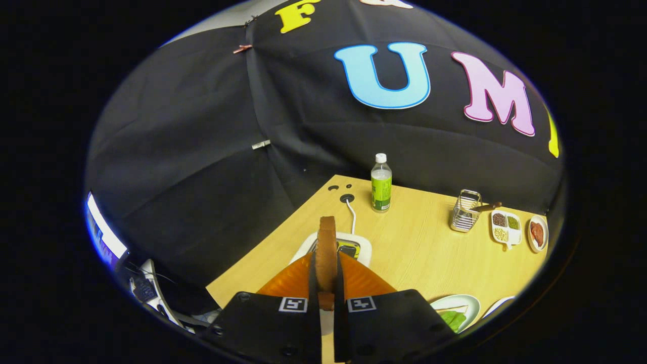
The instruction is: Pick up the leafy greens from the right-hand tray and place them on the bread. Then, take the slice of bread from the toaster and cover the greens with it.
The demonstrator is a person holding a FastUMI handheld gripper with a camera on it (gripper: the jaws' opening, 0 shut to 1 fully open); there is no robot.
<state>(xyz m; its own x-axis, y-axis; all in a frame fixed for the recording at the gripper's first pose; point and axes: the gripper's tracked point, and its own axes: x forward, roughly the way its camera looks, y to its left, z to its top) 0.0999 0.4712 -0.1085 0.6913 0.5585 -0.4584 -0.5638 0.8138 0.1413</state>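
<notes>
The gripper (326,290), low in the centre of the frame, is clenched on a brown toasted slice of bread (327,253), which stands on edge between the two fingers, its thin crust edge turned toward the camera and its long axis running upright, away from the fingers. Directly beyond it, at centre frame, sits the white toaster (354,247) on the pale wooden surface (419,247), its white cable (352,215) leading up to a hole in the board; the slice looks lifted clear of the slot, though the fingers hide the lower edge. The relation that matters now is sideways: the round white plate (467,303) carrying the leafy greens (453,319) lies at the lower right of the frame, close beside the gripper's right finger and nearer the camera than the toaster. Judging by this, the slice must travel right and back, then be tipped from upright to flat to cover the greens. Whether bread lies under them cannot be told. A green-labelled clear plastic bottle (381,183) stands far behind, well apart.
</notes>
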